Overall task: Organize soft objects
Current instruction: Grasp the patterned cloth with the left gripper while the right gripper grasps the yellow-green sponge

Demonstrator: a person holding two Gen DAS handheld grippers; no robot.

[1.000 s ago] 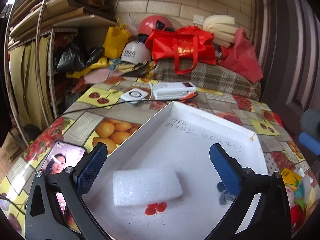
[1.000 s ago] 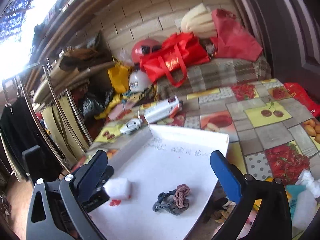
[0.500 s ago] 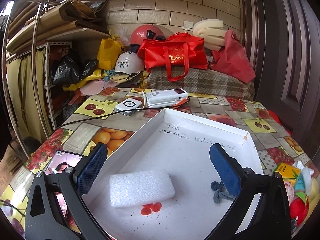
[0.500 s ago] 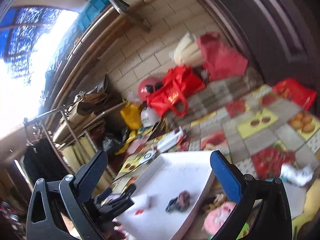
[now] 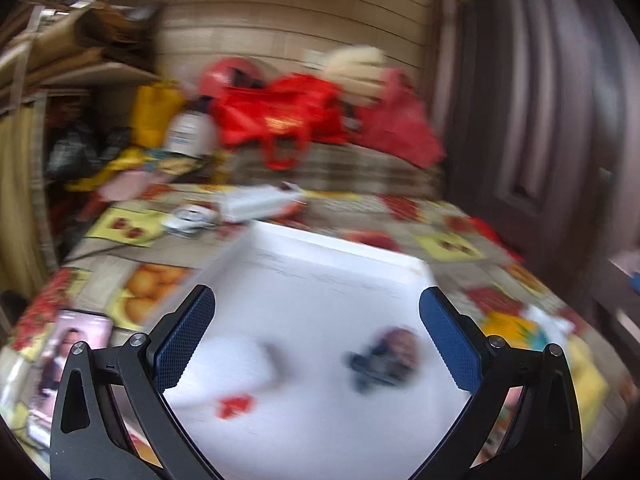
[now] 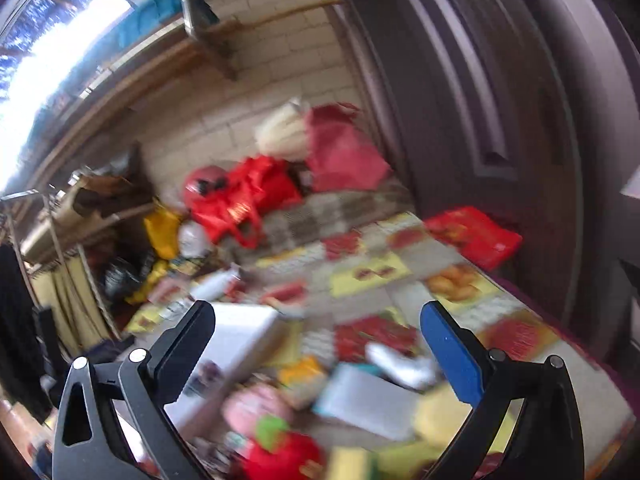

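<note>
Both views are blurred by motion. A shallow white box lies on the patterned table. Inside it sit a white foam block at the left and a dark bundle of hair ties at the right. My left gripper hovers open over the box, holding nothing. My right gripper is open and empty above a heap of soft things to the right of the box: a pink plush, a red and green toy, a white foam piece and a yellow sponge.
A phone lies at the table's left edge. A white device and a long white box sit behind the box. Red bags and helmets are piled on a checked cushion against the brick wall. A dark door stands at the right.
My left gripper has swung right, so the hair ties now show between its fingers. My right gripper has moved right, off the box and over the heap of soft things.
</note>
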